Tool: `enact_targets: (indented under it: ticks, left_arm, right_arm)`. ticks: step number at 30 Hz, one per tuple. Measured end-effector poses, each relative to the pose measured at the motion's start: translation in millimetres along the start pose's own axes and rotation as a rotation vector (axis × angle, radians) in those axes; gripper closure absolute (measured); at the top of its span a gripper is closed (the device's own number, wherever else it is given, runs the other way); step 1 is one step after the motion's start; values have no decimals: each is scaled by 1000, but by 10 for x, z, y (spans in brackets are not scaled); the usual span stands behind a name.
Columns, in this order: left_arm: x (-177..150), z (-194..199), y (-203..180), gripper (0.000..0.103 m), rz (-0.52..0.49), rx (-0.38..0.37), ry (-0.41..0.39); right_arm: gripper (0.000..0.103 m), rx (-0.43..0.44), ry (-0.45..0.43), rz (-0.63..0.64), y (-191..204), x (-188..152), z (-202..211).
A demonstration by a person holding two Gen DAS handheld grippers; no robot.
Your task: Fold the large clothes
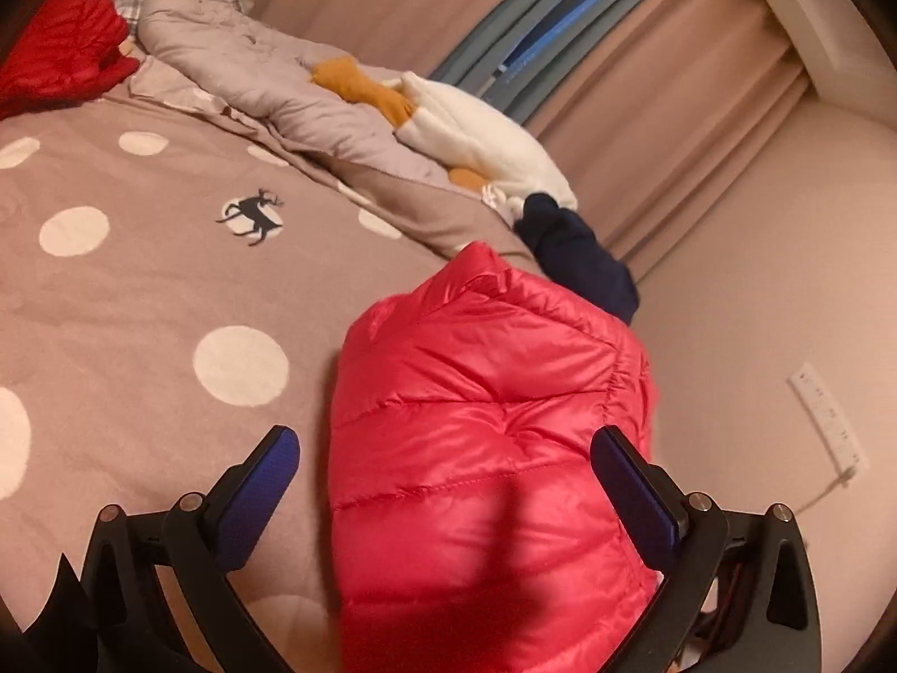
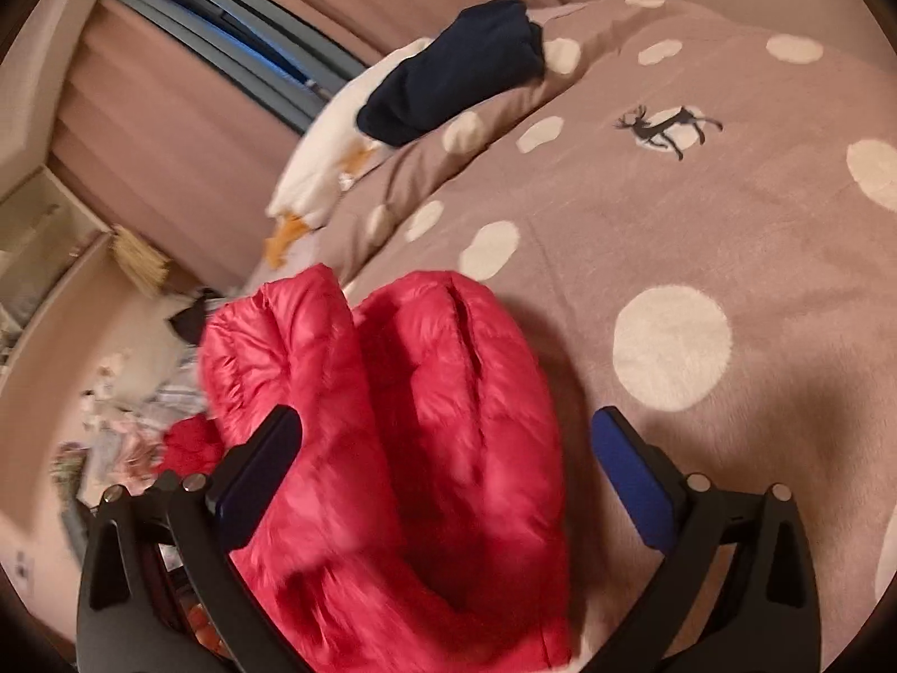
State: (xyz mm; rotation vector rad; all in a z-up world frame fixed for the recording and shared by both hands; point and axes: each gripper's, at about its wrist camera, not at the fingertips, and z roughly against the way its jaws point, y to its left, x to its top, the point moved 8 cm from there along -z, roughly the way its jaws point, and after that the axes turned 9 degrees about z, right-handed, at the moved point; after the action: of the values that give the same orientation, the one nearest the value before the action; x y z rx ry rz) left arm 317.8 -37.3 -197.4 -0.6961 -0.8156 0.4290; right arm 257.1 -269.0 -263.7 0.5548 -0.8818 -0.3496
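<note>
A red quilted down jacket is seen lying on the polka-dot bedspread, at the edge of the bed nearest the wall, already gathered into a compact, puffy bundle; in the right wrist view two rounded lobes of it are visible with a crease between them, and part of it appears to hang over the bed edge. The left gripper is held with its jaws spread wide on either side of the jacket, nothing being pinched; the right gripper is likewise spread wide, its fingers straddling the bundle without closing on it. Beyond the jacket, further along the same bed edge, a dark navy garment is seen, and past that a white and orange plush toy on a rumpled grey quilt. The jacket is judged to be light, soft and springy, with a slick shell likely to slide between the pads and to puff back open once released. A hold is best taken at a stitched seam, hem or collar, where the fabric is thin, and the fold pressed flat afterwards.
</note>
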Motion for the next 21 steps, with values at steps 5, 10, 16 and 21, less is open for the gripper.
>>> enact_targets:
  ticks: [5, 10, 16, 21]
  left_arm:
    - [-19, -88, 298, 0, 15, 73, 20]
    - [-289, -505, 396, 0, 96, -32, 262]
    - [-401, -740, 136, 0, -20, -104, 286]
    - [-376, -799, 33, 2, -54, -97, 255]
  right_arm:
    - [0, 119, 139, -112, -130, -249, -188]
    - [0, 329, 191, -256, -109, -378, -472]
    - [34, 382, 198, -206, 87, -393, -646]
    - [64, 430, 134, -250, -1, -371, -706]
